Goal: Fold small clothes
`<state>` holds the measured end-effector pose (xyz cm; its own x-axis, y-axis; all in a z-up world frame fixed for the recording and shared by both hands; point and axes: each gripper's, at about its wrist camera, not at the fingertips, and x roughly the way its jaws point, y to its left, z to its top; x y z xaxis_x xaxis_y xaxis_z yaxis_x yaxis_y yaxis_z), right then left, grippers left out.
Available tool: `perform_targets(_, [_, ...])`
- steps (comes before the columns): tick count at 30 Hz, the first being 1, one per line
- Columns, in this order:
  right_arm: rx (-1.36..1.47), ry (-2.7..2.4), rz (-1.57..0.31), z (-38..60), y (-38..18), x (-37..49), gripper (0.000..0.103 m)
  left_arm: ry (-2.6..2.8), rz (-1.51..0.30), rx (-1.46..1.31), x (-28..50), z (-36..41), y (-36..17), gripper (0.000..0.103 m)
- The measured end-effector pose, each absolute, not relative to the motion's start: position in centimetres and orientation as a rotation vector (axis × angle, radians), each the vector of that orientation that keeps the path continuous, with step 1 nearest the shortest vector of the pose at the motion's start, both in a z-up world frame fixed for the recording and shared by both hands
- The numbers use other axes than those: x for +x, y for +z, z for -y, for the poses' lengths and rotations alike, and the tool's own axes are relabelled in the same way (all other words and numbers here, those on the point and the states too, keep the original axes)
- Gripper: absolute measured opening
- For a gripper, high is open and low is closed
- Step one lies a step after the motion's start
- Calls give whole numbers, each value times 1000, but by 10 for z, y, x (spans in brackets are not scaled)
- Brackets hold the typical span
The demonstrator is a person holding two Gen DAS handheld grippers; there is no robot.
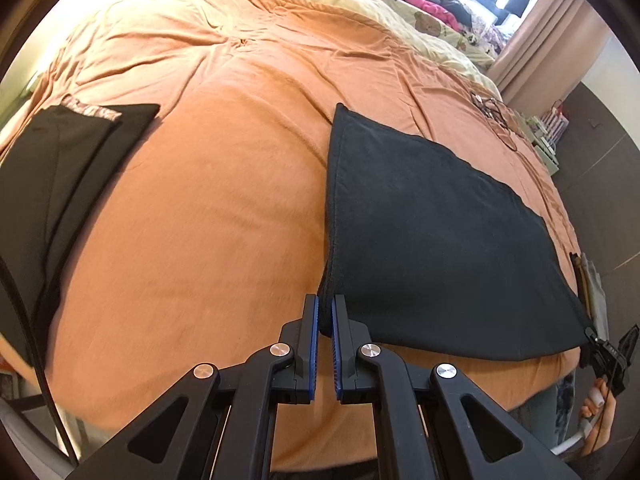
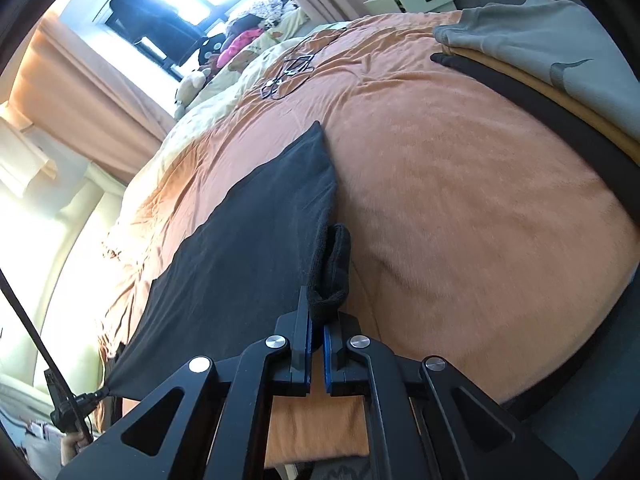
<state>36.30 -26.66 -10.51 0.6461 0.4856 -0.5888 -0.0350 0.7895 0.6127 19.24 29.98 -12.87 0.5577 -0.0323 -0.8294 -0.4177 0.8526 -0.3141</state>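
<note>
Gripping the near edge of the dark cloth (image 1: 432, 240) at its two corners, both sets of tongs are clamped narrow on fabric: the left tongs (image 1: 325, 312), at the bottom centre of the left wrist view, pinch the near left corner, and the right tongs (image 2: 316, 320), at the bottom centre of the right wrist view, hold a bunched fold of the opposite near corner. The cloth spans the lower right of the left wrist view and lies mostly flat on the orange bed cover (image 1: 208, 208), with its near edge raised and drawn taut between the two grips. Judged from this, the step in hand is the first fold: the near edge is lifted and ready to be carried over. The next move calls for both tongs to travel together toward the far edge, keeping the hem level and taut so the corners land aligned, then release. Further back, a folded black garment (image 1: 60, 160) lies at the left of the left wrist view, and a stack of folded clothes (image 2: 560, 60) sits at the upper right of the right wrist view. Cables (image 2: 292, 68) lie further up the bed, well apart from the cloth.
</note>
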Motion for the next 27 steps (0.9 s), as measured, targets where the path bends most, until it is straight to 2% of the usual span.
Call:
perform_targets(12, [585,292,-853,283,-124,352,0,207,-958,-599,145,-285,-163,6])
perform_targets(20, [500,264,-898,265,-125,355,1,141,-902,-792,140,-302,-190,8])
perform_targets(22, [474,247,-909,261,-122,353,2,114,-887,-863,139,-307,-199,16])
perform_targets(24, [436,237,-907,255,-115,350,3,96,-869,-904,136,-309,-205,52])
perform_targets(26, [408,238,-905,249,-108,346,5,76,-844,-942,132,-310,-210,62])
perform_targets(27, [392,241,-900,246,-104,343,10,67,-833,-959,130,-310,-211,62])
